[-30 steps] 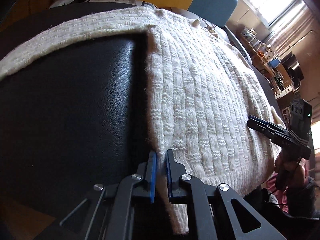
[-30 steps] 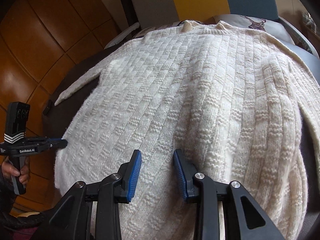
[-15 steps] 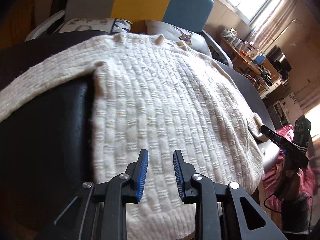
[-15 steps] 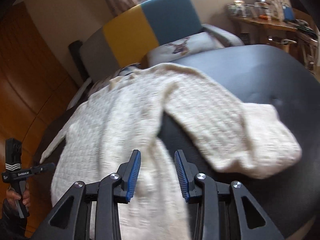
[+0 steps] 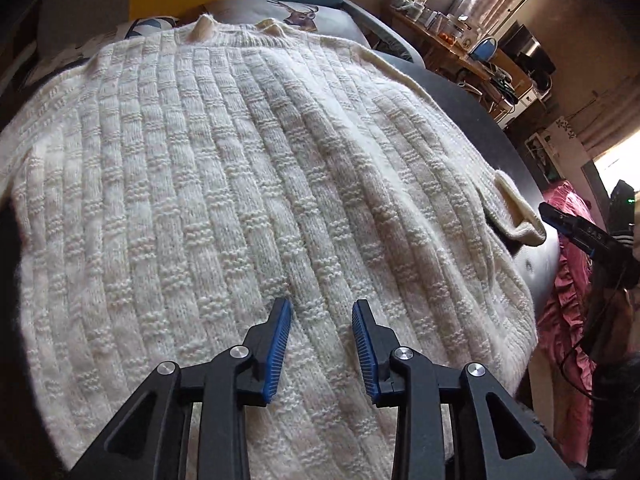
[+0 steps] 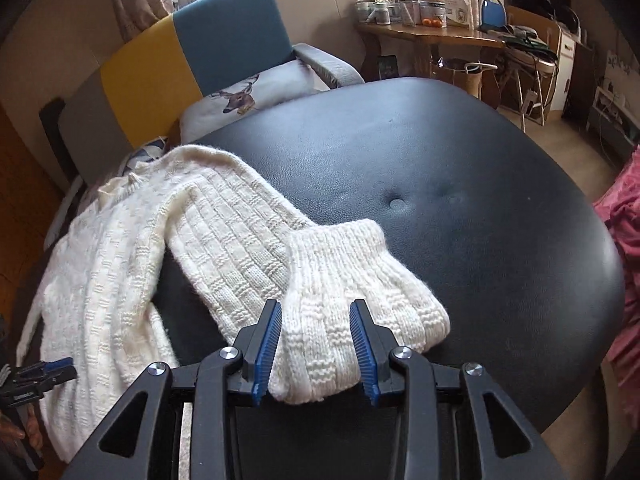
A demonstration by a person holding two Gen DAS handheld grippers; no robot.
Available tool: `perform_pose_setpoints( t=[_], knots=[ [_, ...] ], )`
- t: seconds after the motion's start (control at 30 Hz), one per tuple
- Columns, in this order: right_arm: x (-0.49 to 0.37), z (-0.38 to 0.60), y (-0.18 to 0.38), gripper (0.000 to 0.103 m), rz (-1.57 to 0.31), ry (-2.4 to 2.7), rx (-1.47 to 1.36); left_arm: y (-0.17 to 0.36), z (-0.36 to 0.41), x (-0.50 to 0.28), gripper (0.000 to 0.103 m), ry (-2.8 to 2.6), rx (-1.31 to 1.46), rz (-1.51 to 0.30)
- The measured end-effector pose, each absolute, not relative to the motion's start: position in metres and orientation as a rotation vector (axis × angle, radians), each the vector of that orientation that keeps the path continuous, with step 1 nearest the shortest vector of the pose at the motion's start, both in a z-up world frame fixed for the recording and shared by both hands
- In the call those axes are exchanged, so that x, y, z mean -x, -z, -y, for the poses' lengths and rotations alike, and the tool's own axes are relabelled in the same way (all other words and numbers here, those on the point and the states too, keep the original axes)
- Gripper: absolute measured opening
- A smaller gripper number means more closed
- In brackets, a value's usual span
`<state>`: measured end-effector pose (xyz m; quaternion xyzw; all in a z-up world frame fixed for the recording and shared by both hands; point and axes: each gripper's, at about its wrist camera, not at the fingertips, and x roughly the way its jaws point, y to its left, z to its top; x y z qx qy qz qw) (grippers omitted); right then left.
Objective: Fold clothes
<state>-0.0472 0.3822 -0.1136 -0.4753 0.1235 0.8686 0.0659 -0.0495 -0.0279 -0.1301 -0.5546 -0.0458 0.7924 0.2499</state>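
Over the sweater (image 5: 248, 200), the left gripper (image 5: 322, 312) hangs with its 2 blue-padded fingers (image 5: 280, 344) parted and opening wider; knit shows in the gap, but the pads press on nothing. It points down at the lower middle of the sweater's body, near the hem. The sweater, cream and rib-knit, lies spread flat on a black padded table (image 5: 516, 152), collar at the far end by a deer-print cushion (image 5: 296, 16).

In the right wrist view, the right gripper (image 6: 316, 316) has its fingers (image 6: 266, 352) apart as well, held at a steady gap. The cuffed end of a sleeve (image 6: 352, 280) lies between them (whether the pads touch the wool I cannot tell; they do not look clamped on it). That sleeve runs from the shoulder diagonally across the black top and ends near the table's front edge, lying apart from the body of the sweater, with a strip of bare leather showing between the 2. The rest of the table to the right of the sleeve is bare, with 1 button tuft (image 6: 396, 204) in its surface.

Beyond the table stands a sofa (image 6: 192, 52) in grey, yellow and teal panels. A wooden desk (image 6: 432, 36) crowded with jars stands at the far right, and pink fabric (image 6: 628, 248) hangs at the right edge.
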Motion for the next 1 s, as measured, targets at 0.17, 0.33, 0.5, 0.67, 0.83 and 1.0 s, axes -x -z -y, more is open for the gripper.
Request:
perform_pose_setpoints(
  t=[0.17, 0.33, 0.5, 0.67, 0.83, 1.0],
  knots=[
    [0.066, -0.372, 0.139, 0.036, -0.198, -2.491, 1.522, 0.135, 0.036, 0.053, 0.037, -2.117, 1.5, 0.226],
    [0.061, -0.365, 0.146, 0.036, -0.035, -2.47, 1.476, 0.139, 0.043, 0.055, 0.037, -2.087, 1.48, 0.307],
    [0.056, -0.384, 0.138, 0.012, -0.181, -2.511, 1.457, 0.14, 0.046, 0.054, 0.037, -2.091, 1.452, 0.299],
    [0.039, -0.416, 0.106, 0.008, -0.278, -2.546, 1.3, 0.14, 0.048, 0.052, 0.037, -2.096, 1.44, 0.295],
    [0.003, -0.442, 0.083, 0.008, -0.406, -2.543, 1.16, 0.14, 0.049, 0.05, 0.037, -2.098, 1.44, 0.297],
    [-0.05, -0.478, 0.119, 0.02, -0.808, -2.413, 1.158, 0.141, 0.051, 0.05, 0.037, -2.097, 1.44, 0.305]
  ],
)
